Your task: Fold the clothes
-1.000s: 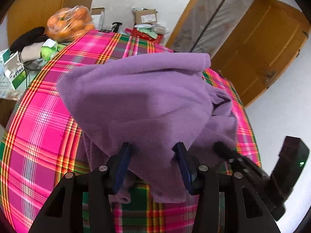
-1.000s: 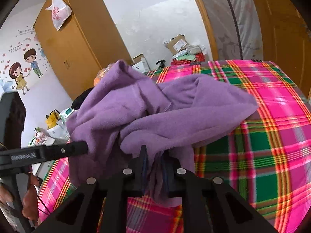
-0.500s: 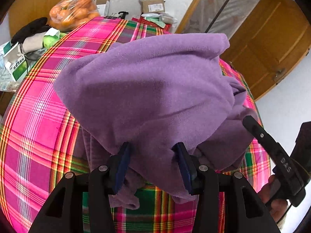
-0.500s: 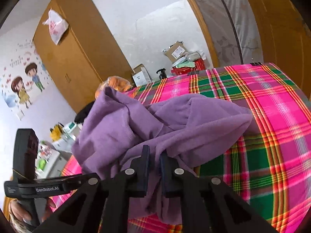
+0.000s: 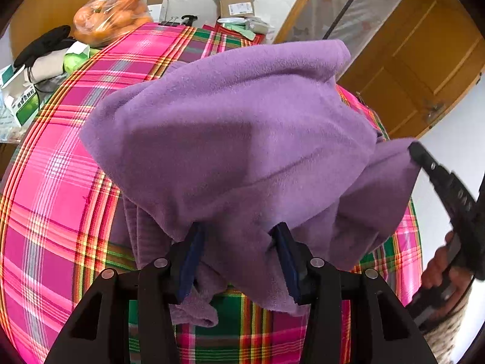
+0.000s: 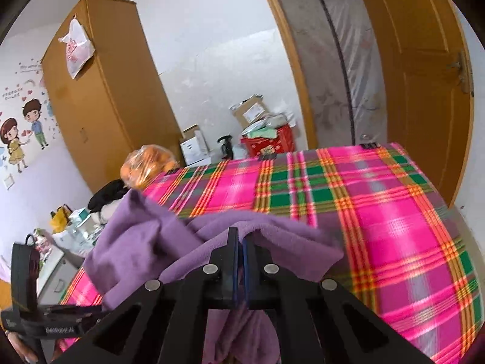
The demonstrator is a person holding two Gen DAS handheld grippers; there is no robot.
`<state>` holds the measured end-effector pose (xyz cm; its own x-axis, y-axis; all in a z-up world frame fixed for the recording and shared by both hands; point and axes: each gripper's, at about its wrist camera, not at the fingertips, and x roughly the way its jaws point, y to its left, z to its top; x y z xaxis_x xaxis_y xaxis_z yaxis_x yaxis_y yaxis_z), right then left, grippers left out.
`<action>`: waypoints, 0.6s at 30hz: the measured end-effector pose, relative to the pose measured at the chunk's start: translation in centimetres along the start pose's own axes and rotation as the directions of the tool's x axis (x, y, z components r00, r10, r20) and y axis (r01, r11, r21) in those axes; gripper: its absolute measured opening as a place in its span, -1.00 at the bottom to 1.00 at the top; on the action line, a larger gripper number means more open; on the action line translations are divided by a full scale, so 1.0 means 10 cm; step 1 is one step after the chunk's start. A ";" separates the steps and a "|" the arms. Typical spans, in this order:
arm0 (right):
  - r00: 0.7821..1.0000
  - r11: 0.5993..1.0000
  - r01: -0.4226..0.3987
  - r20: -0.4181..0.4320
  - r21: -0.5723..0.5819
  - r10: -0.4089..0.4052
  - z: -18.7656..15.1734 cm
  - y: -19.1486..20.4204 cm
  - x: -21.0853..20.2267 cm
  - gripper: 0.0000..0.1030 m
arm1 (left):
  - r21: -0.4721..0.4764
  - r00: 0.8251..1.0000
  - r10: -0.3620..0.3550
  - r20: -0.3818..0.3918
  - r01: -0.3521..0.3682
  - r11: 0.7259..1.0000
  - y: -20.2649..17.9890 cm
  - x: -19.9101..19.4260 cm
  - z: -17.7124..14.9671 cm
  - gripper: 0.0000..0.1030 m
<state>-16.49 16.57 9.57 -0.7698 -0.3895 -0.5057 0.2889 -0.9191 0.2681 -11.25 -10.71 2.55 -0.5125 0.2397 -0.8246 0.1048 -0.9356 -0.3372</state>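
Note:
A purple fleece garment [image 5: 242,139] lies bunched on the table's pink and green plaid cloth [image 5: 57,176]. My left gripper [image 5: 239,251] is open at the garment's near edge, with a fold of fleece between its fingers and a flap hanging below them. In the right wrist view my right gripper [image 6: 240,242] is shut on a pinch of the garment [image 6: 145,242], held up off the plaid cloth [image 6: 394,212]. From the left wrist view the right gripper [image 5: 418,151] holds the garment's right corner raised, with a hand [image 5: 439,267] behind it.
A bag of oranges [image 5: 112,15], black and beige clothes [image 5: 45,51] and small boxes [image 5: 21,103] crowd the table's far left. Cardboard boxes [image 6: 251,112] sit by the back wall. A wardrobe [image 6: 100,97] stands left, a wooden door [image 6: 424,75] right.
My right gripper has risen and pulled its pinch of the garment up and out to the right, stretching the fleece. My left gripper has stayed open at the near edge.

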 end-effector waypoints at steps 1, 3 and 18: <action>1.000 1.000 0.013 0.009 -0.003 -0.013 0.04 -0.02 0.01 -0.95 | 0.001 1.000 0.001 -0.003 -0.001 1.000 0.00 0.01 0.00 -0.03; 0.999 0.999 0.038 0.028 -0.009 -0.038 0.12 -0.06 0.02 -0.95 | 0.000 1.000 0.000 -0.005 0.000 1.000 0.00 0.03 0.01 -0.03; 0.945 0.944 0.288 0.109 0.160 -0.307 0.36 -0.88 -0.03 -0.95 | -0.019 1.000 -0.004 -0.009 0.004 1.000 0.02 0.07 0.04 -0.04</action>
<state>-20.86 25.01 10.28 -0.8786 -0.0793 -0.4709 -0.0400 -0.9704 0.2382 -11.91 -10.82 2.08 -0.5051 0.2457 -0.8273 0.1189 -0.9297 -0.3486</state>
